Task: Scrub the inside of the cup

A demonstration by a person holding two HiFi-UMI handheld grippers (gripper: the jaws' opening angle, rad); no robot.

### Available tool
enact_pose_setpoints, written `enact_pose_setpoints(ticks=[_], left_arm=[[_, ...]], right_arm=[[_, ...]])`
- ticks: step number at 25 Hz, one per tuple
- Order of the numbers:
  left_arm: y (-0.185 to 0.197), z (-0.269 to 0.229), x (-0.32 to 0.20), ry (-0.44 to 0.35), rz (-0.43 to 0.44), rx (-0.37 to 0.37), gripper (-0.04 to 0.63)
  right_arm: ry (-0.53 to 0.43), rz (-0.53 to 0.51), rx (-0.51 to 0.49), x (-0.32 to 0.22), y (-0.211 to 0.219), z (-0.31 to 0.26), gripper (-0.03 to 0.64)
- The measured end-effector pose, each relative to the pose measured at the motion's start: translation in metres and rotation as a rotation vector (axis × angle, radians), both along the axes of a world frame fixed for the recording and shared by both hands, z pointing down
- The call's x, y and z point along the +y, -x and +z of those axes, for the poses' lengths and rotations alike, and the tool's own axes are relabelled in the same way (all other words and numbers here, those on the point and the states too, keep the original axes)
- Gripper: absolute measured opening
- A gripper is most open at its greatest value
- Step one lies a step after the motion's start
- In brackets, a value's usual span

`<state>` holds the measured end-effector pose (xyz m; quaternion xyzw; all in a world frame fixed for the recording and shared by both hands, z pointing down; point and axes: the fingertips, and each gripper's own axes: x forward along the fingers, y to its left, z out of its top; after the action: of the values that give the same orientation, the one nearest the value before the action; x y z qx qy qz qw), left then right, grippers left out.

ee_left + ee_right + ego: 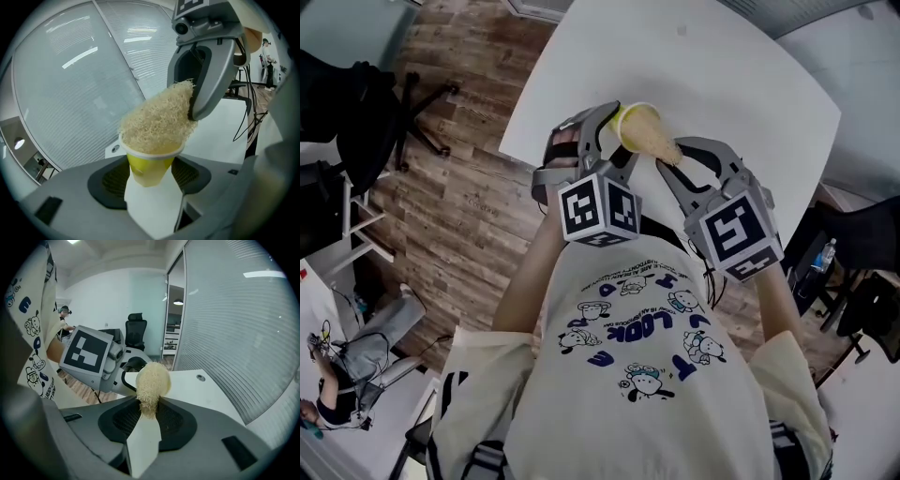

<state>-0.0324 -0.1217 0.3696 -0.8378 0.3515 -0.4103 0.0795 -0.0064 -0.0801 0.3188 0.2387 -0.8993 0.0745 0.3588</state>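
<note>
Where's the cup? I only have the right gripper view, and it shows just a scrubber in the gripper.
Observer: The left gripper is shut on it: a yellow cup, mouth toward the right gripper.
Operator: Inside yet?
Observer: The scrubber fills the cup's mouth with its far end; the rest sticks out.
Operator: Over the table?
Observer: The head view shows the cup against the white table, near its edge by the person.
</note>
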Motion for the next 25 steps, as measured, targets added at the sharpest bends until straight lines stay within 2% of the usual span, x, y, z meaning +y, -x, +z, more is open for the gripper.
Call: enact_pose_setpoints(ticks=[7, 13, 17, 21, 25], left_arm=[[-0.001, -0.001, 0.004, 0.01, 0.023, 0.002, 0.305], [0.0, -0.003, 0.008, 0.001, 0.032, 0.004, 0.305], [0.001, -0.004, 0.01, -0.02, 0.055, -0.037, 0.305], [0.003, -0.001, 0.013, -0.043, 0.083, -0.076, 0.305], [0.003, -0.002, 0.015, -0.086, 0.116, -0.135, 0.305]], right_arm=[[0.032, 0.001, 0.005, -0.002, -0.006, 0.004, 0.109], [0.085, 0.026, -0.042, -0.004, -0.012, 0.011, 0.109], [0.152, 0.026, -0.073, -0.003, -0.013, 0.016, 0.109], [0.264, 0.025, -0.136, 0.002, -0.015, 0.021, 0.109], [0.304, -0.004, -0.106, 0.004, -0.016, 0.023, 0.109]])
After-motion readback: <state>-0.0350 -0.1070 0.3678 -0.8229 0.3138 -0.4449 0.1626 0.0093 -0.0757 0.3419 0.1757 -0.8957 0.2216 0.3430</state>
